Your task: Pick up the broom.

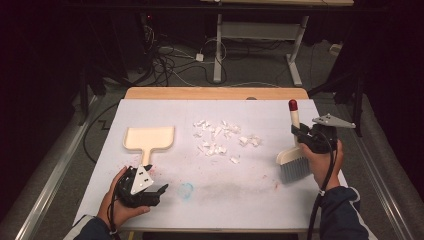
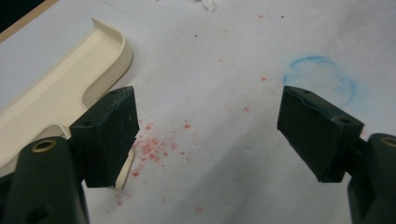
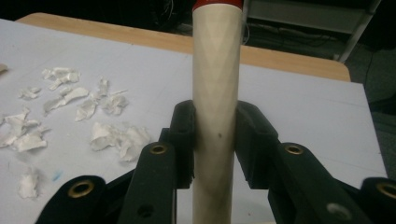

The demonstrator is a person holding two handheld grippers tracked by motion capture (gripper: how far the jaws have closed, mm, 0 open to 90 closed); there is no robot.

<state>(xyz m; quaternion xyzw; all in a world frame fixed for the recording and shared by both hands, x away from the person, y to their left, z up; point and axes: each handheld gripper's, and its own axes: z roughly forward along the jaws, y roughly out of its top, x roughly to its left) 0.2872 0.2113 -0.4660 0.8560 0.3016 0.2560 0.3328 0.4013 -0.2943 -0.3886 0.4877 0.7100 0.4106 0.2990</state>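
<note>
Dark, mostly black surroundings frame what we see in the high view: a dim room with a grey floor (image 1: 65, 145), a tangle of cables (image 1: 170, 60) behind the table, and the white legs of a second desk (image 1: 260, 35) at the back. Below that we find the table (image 1: 215, 93), its wooden edge showing along the far side, covered by a pale grey-white mat (image 1: 225, 200) marked with faint red specks and a smudged blue ring (image 1: 186, 189) near the front.

On the mat's left half we see a cream dustpan (image 1: 149, 139) lying flat, its handle pointing toward the person. Near the mat's right edge stands a hand brush (image 1: 292, 150) with grey bristles resting on the surface and a cream handle with a red tip rising upright. Between the two, around the middle of the mat, we see scattered scraps of torn white paper (image 1: 220, 140).

We see the right gripper (image 3: 215, 140) with its jaws clamped on the brush handle from both sides. We see the left gripper (image 2: 208, 135) low over the mat by the end of the dustpan handle, its jaws wide apart, with the speckled mat between them.
</note>
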